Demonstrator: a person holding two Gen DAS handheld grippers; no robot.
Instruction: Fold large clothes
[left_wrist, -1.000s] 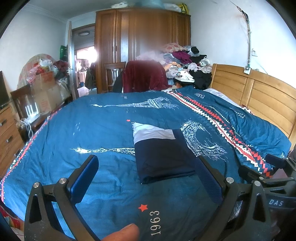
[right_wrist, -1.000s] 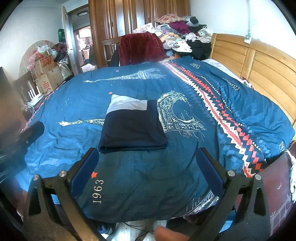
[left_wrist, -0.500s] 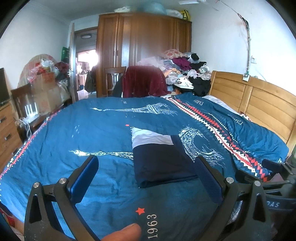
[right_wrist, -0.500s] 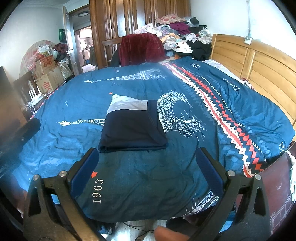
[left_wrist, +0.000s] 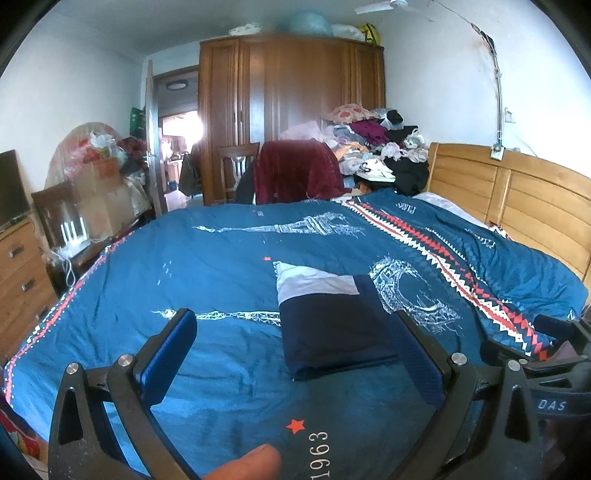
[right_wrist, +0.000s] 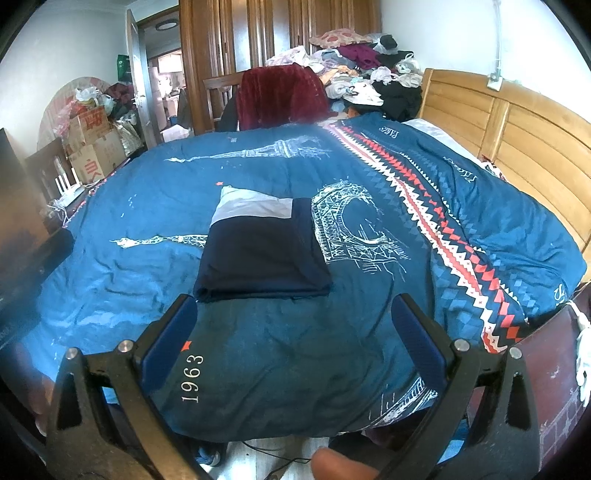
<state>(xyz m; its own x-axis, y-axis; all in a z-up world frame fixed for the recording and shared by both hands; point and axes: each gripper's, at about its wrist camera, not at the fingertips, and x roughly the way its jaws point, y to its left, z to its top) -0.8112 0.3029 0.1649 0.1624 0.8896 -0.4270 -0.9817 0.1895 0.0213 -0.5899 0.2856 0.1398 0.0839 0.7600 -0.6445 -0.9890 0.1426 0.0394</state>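
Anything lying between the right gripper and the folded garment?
Nothing but bare blue bedspread separates the open right gripper from the folded navy garment; the right wrist view shows it.

Each gripper, left gripper (left_wrist: 291, 352) and right gripper (right_wrist: 293, 334), has a black frame, blue textured pads and silver screws. White letters "DAS" mark the right gripper's body.
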